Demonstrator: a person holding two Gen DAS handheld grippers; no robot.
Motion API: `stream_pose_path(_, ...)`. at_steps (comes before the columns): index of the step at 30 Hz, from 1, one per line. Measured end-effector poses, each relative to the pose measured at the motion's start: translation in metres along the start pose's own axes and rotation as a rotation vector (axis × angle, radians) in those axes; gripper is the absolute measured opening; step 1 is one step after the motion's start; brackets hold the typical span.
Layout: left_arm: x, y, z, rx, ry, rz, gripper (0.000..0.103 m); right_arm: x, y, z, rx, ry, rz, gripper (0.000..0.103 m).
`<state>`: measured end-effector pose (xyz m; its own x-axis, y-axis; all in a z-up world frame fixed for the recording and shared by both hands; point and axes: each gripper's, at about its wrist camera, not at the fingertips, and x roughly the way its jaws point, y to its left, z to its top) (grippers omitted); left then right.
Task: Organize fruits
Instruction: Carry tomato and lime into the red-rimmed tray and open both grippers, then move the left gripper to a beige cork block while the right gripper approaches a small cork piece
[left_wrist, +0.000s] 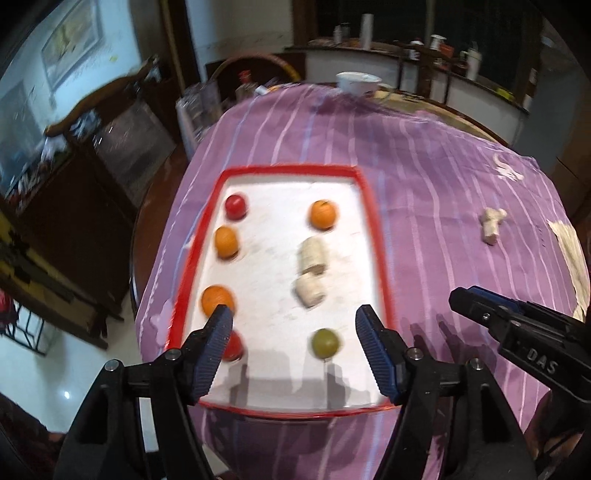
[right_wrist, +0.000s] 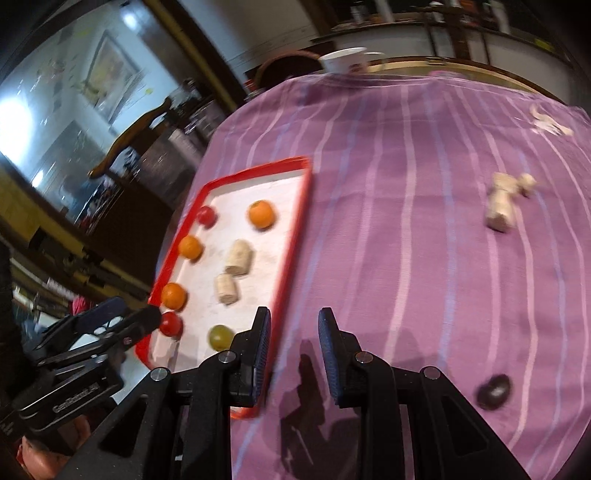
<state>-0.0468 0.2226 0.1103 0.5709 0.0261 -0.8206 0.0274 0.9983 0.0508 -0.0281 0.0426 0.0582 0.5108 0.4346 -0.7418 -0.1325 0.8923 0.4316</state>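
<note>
left hand-held gripper (left_wrist: 293, 315) spread above red tray (left_wrist: 373, 221), right hand-held gripper (right_wrist: 291, 341) pressed together, empty

Striped purple cloth (left_wrist: 424, 177); glossy red-rimmed tray (left_wrist: 369, 206).

A round table (left_wrist: 461, 122) draped in a purple striped cloth (left_wrist: 424, 192) anchors the room. To its left stands a dark wooden cabinet (left_wrist: 92, 147) with glass doors, and above that a framed picture (left_wrist: 72, 44) hangs on a pale wall (right_wrist: 33, 110). Below the cabinet, left of the table, glossy light floor tiles (left_wrist: 55, 384) catch a lamp's glare. Beyond the table's far edge runs a white counter (left_wrist: 369, 61) crowded with bottles, backed by dark windows (left_wrist: 480, 26).
</note>
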Motion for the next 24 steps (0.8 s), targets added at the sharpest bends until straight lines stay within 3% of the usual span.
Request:
stream_pose_path(7, -0.008, -0.045, 0.007, 0.06, -0.017, -0.049, 0.071, -0.03, -0.039, -0.004, 0.053, -0.034, -0.043, 0.03)
stream_pose_path(19, 0.016, -0.096, -0.002, 0.005, 0.08, -0.165, 0.071, -0.08, -0.146, -0.015, 0.233, -0.073, -0.153, 0.03)
stream_pose_path(24, 0.027, -0.124, -0.005, 0.008, 0.112, -0.196, 0.071, -0.084, -0.168, -0.015, 0.237, -0.06, -0.158, 0.03)
